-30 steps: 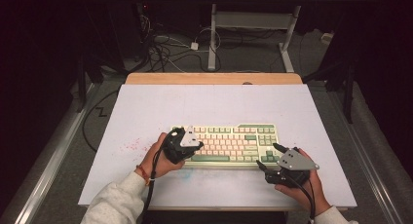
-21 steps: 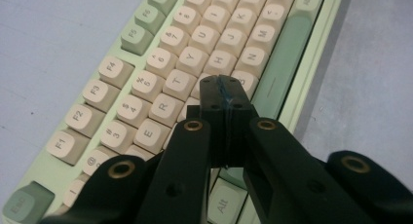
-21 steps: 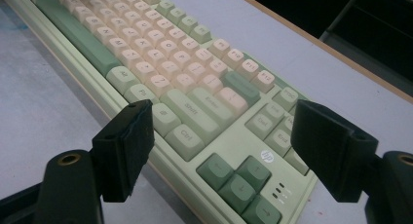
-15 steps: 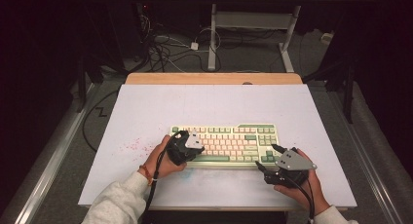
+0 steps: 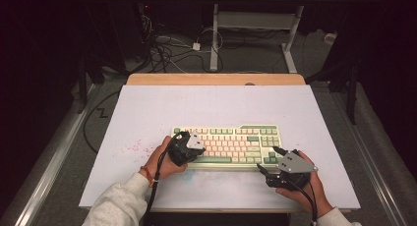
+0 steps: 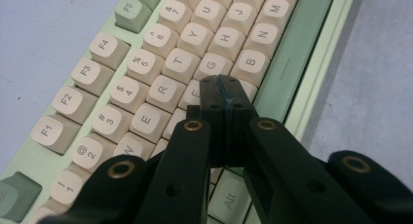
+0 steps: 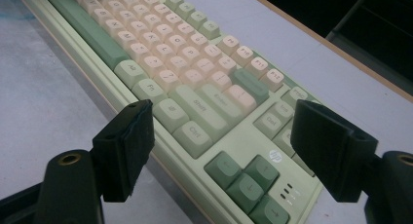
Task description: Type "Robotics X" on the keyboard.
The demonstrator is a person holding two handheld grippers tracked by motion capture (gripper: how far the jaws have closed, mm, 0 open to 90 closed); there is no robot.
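A pale green keyboard (image 5: pixel 236 140) with cream and green keys lies on the white table (image 5: pixel 216 105), near the front edge. My left gripper (image 5: pixel 189 150) is shut with nothing between its jaws. In the left gripper view its tips (image 6: pixel 225 85) sit low over the keyboard (image 6: pixel 160 63) by the F key; whether they touch a key I cannot tell. My right gripper (image 5: pixel 266 159) stands open at the keyboard's front right corner. In the right gripper view (image 7: pixel 226 136) its pads straddle that end of the keyboard (image 7: pixel 195 83) near the arrow keys without touching it.
Faint red specks (image 5: pixel 133 147) mark the table left of the keyboard. A wooden strip (image 5: pixel 216 79) runs along the table's far edge. Behind it lie cables (image 5: pixel 167 44) and white desk legs (image 5: pixel 215 39) on the floor.
The left gripper has edged slightly to the right over the keys. The right gripper has kept still.
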